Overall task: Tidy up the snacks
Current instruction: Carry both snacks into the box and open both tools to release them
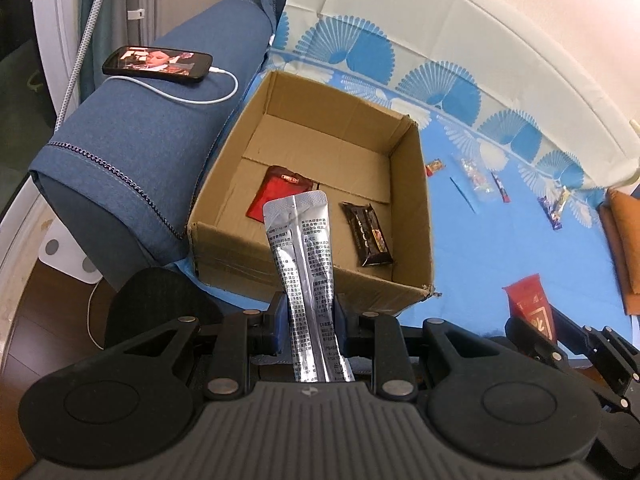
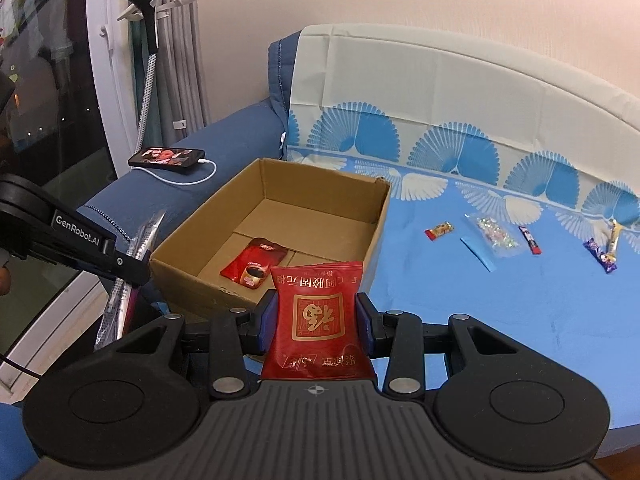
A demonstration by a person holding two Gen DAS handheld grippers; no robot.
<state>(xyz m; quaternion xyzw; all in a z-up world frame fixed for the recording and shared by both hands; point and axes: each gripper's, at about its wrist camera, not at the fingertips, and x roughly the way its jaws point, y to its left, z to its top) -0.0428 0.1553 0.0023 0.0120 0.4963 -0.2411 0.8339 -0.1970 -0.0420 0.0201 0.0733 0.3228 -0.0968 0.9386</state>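
My left gripper is shut on a long silver sachet that sticks up over the near wall of an open cardboard box. Inside the box lie a red packet and a dark chocolate bar. My right gripper is shut on a red snack bag with gold print, just short of the box. The red packet shows on the box floor. The left gripper with its silver sachet appears at the left. The red bag shows at lower right.
Several small snacks lie scattered on the blue sheet right of the box. A phone on a white cable rests on the blue sofa arm left of the box. An orange cushion sits at the far right.
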